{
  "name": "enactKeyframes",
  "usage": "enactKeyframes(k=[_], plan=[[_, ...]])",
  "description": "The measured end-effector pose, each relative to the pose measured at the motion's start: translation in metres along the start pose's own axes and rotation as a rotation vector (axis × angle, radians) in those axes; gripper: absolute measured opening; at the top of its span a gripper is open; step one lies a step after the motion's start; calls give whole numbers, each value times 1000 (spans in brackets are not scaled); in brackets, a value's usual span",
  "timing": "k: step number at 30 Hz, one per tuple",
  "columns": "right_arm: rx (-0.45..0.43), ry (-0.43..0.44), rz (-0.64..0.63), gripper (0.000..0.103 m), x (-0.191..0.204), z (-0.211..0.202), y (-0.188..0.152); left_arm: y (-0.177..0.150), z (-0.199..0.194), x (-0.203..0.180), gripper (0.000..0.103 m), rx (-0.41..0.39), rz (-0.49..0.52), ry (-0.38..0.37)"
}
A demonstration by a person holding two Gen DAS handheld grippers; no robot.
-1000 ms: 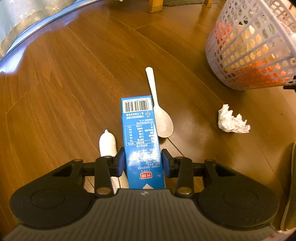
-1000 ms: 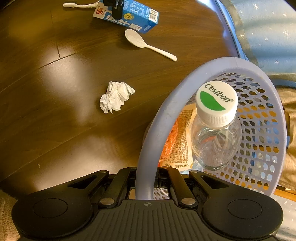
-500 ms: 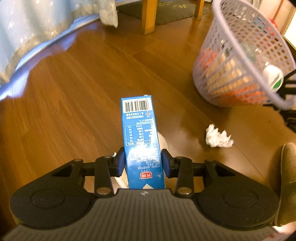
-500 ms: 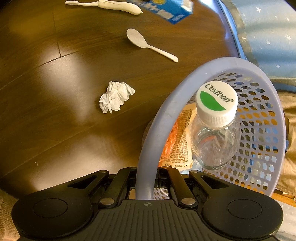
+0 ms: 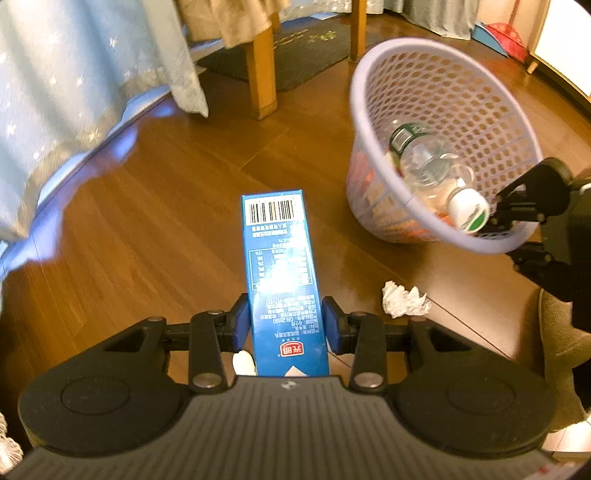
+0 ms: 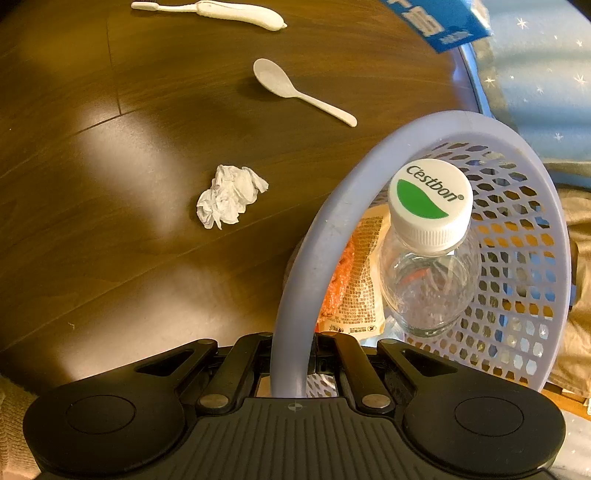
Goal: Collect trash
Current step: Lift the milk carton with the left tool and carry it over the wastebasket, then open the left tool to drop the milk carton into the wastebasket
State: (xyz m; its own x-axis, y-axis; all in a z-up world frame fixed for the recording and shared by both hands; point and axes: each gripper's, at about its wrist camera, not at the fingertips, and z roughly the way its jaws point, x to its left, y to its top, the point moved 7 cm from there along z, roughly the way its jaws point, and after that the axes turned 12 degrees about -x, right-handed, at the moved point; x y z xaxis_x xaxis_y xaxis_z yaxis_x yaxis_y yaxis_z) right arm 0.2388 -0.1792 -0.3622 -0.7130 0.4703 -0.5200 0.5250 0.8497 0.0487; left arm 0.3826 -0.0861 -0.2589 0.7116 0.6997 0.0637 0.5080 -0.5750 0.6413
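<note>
— Above the wooden floor, what has the left gripper got?
— A blue carton, clamped between its two pads partway open, barcode end pointing away from the camera. In the right wrist view a blue corner of it shows in the air at the top edge.
— And the right gripper?
— Its jaws are pinched tight on the rim of the lilac mesh basket, which sits tilted with its mouth toward the left hand's camera.
— What's in the basket?
— A clear plastic bottle with a white and green cap, lying against an orange printed wrapper.
— Anything loose on the floor?
— A crumpled white tissue, near the basket on its outer side. Farther off lies a white plastic spoon, and beyond that a white toothbrush.
— What surrounds the spot?
— A pale blue starred cloth hanging at one side, wooden furniture legs, and a dark mat behind them.
</note>
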Motion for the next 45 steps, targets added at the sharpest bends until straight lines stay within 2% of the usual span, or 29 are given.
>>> enactKeyframes(k=[11,20,27,33,38,43,44,45], plan=[[-6,6,-1,0,5,-5,-2,46,-27,-24,35,-52,100,-47],[-8,7,-3,0,2,-3,-2,86,-32,-59,35,-91,210,-151],[-8,7,-2,0,4,-3,-2,117,-20,-95,35,-105,268,-229],[-10,7,0,0,5,-4,-1,134,0,-118,35,-80,316,-278],[-10,9,11,0,2,-3,-2,141,19,-128,35,-51,329,-304],[-12,11,18,0,2,-3,-1,149,34,-139,36,-57,320,-327],[-12,11,18,0,2,-3,-1,151,36,-140,37,-64,308,-333],[-12,11,18,0,2,-4,-1,154,37,-140,45,-68,293,-334]])
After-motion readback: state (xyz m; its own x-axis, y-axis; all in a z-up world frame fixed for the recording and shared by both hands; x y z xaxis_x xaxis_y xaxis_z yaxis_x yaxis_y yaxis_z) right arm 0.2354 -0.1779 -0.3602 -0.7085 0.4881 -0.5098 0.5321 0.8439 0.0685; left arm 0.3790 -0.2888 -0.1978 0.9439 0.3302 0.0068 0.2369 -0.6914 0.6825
